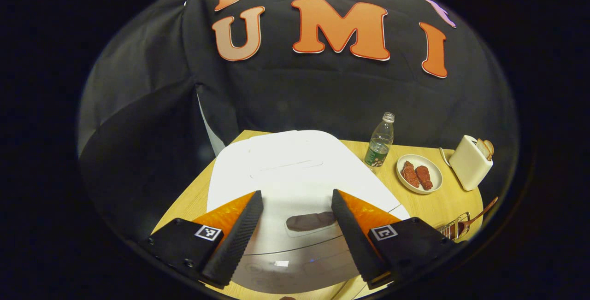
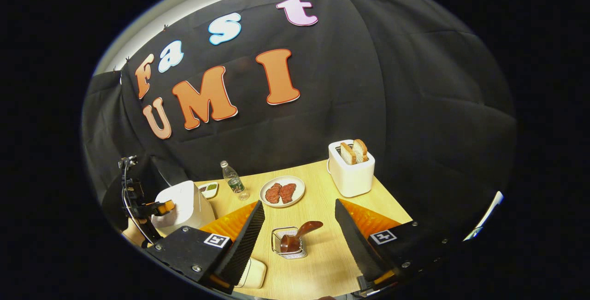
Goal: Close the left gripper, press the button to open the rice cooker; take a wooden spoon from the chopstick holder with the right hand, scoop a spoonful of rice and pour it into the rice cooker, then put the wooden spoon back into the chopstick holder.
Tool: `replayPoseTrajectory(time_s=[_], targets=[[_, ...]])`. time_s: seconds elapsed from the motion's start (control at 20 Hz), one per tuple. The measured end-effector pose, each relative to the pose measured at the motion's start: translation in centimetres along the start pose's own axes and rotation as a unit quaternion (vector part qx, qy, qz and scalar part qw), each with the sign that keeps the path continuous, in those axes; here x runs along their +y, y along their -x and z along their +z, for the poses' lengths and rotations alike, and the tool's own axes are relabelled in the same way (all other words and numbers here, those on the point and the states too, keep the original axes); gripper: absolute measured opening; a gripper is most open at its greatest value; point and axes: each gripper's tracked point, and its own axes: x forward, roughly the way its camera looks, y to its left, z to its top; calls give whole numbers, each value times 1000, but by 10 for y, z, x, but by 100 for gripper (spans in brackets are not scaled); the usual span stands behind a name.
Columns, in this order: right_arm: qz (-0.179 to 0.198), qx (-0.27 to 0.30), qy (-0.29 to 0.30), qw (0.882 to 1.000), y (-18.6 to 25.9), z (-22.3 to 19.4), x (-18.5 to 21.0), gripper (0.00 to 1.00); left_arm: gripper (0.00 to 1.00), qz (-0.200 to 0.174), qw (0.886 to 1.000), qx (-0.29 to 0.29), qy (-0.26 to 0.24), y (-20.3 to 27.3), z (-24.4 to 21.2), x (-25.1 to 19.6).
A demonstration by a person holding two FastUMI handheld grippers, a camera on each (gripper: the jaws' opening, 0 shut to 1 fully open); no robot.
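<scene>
- White rice cooker, lid down, sits under the left gripper; fingers spread wide.
- Clench them first, then press the dark oval button at 6 o'clock.
- Right gripper hangs released above the wire chopstick holder.

left gripper: two long wedge fingers with finely ribbed inner faces, glossy side panels, set wide apart
left gripper mounts: black blocks at 7 and 5 o'clock, each with a square black-and-white marker; small screws on the 7 o'clock block
right gripper: same ribbed wedge fingers, spread apart, glossy side panels
right gripper mounts: black blocks with square markers, round screw heads along edges
left gripper seen from right gripper view, at 9 o'clock: dark upright frame, thin black cable looping down its side
</scene>
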Motion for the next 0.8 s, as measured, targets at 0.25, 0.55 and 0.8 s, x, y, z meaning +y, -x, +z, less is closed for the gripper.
replayPoseTrajectory(time_s=[0.25, 0.55, 0.8], targets=[[-13, -25, 15, 999, 10, 23, -8, 95, 100, -6, 998, -58, -5, 54, 51, 26], [-28, -63, 40, 997, 31, 58, -18, 95, 100, -10, 988, -152, 14, 148, 134, 68], [-42, -102, 45, 993, 54, 92, -31, 95, 100, -1, 974, -222, 30, 236, 182, 105]])
